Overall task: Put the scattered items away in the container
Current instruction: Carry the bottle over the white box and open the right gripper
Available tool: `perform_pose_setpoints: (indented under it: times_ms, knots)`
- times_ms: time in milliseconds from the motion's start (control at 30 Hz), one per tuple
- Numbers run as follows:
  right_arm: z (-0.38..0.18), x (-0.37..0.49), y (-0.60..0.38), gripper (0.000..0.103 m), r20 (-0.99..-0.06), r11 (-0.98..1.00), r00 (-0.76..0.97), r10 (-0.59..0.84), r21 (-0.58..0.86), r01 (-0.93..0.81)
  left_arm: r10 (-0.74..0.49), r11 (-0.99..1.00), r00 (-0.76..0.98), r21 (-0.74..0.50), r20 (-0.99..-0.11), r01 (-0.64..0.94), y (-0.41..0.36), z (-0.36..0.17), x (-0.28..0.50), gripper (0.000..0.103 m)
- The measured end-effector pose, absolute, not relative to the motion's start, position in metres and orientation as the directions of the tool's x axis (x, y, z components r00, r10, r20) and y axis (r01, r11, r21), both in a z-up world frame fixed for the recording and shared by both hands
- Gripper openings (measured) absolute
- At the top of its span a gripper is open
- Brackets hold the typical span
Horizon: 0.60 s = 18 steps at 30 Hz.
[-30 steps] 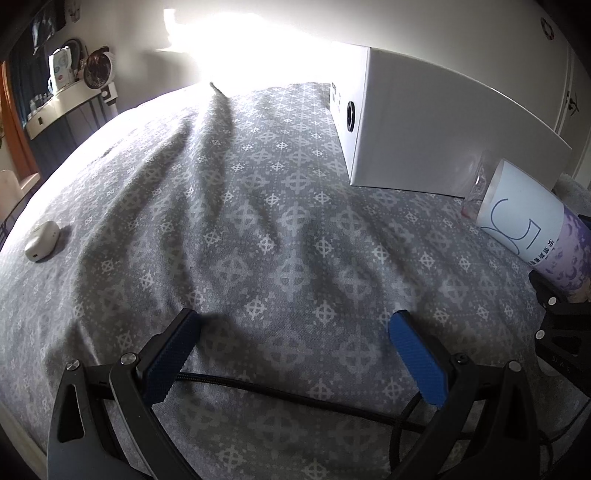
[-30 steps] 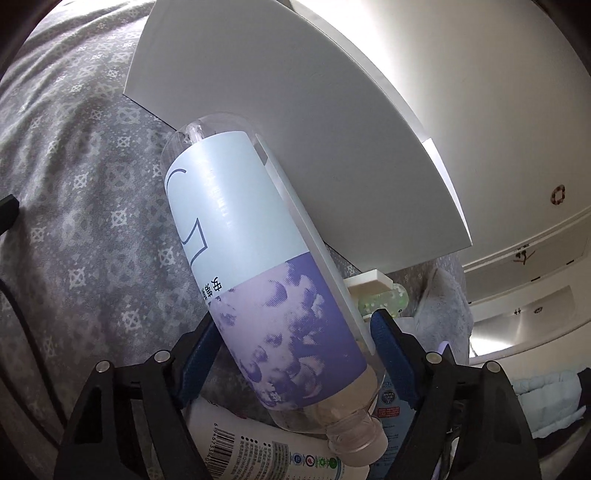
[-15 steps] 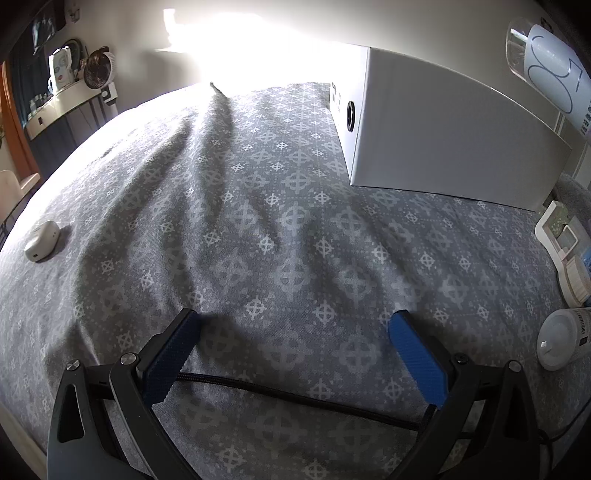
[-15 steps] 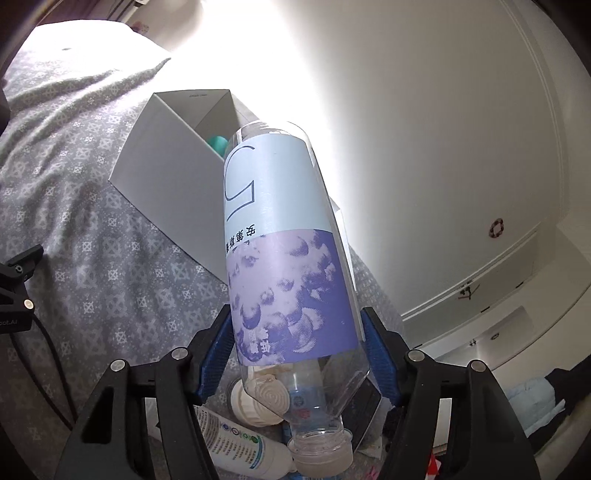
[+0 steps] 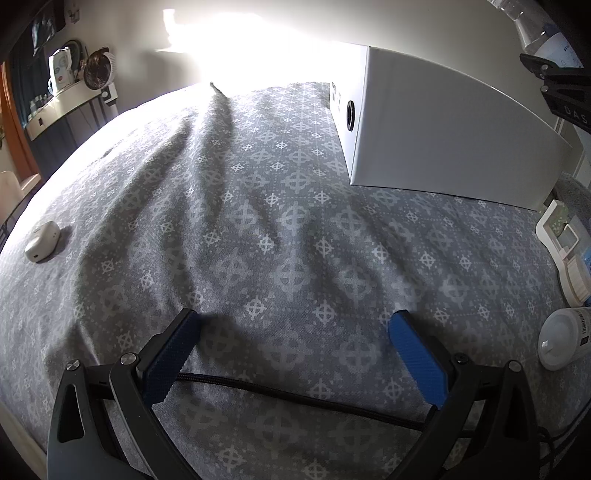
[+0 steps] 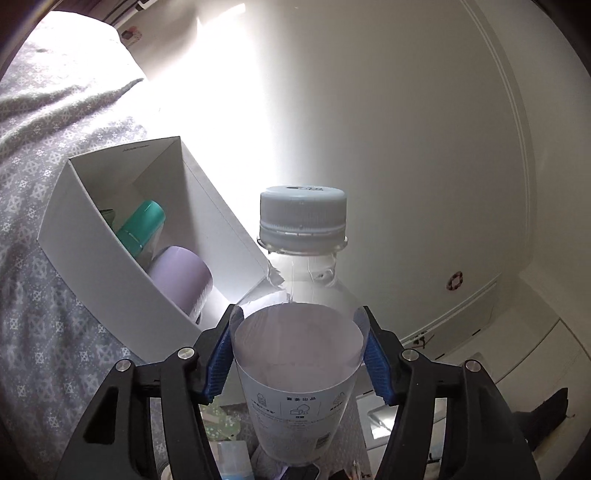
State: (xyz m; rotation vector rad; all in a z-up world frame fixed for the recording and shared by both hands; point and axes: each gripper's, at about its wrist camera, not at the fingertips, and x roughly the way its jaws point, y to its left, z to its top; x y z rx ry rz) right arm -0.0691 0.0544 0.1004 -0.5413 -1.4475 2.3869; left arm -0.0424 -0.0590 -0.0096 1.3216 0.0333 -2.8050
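A clear plastic bottle with a pale blue and lilac label and a grey cap stands between the blue pads of my right gripper. Its jaws are closing and the pads press on the bottle's sides. The bottle is held up in the air, cap pointing away, just right of the open white box. Inside the box lie a teal item and a lilac cylinder. In the left wrist view the bottle shows at the top right above the box. My left gripper hangs open over the grey patterned bedspread.
A small white case lies at the bed's left. At the right edge are a white device and a white bottle on its side. A black cable runs behind the left fingers. More small items sit under the right gripper.
The right gripper has lifted the bottle off the bed beside the box and tipped level, so the cap now points away. Its jaws narrowed on the bottle. The left gripper stayed put.
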Motion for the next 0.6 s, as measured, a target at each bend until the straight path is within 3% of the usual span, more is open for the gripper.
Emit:
perform_pose_setpoints:
  times_ms: [233, 500, 600]
  knots:
    - [0.073, -0.129, 0.034, 0.06, -0.116, -0.342, -0.89, 0.442, -0.938, -0.048, -0.03, -0.999, -0.636, 0.0, -0.771, 0.046, -0.059, -0.01, -0.042, 0.103]
    - [0.054, -0.125, 0.007, 0.06, -0.002, -0.192, -0.948, 0.318, -0.979, -0.063, -0.029, -0.999, -0.636, 0.0, -0.771, 0.046, -0.059, -0.01, -0.042, 0.103]
    - [0.058, -0.122, 0.006, 0.067, 0.003, -0.185, -0.952, 0.306, -0.981, -0.063, -0.029, -0.999, -0.636, 0.0, -0.771, 0.046, -0.059, -0.01, -0.042, 0.103]
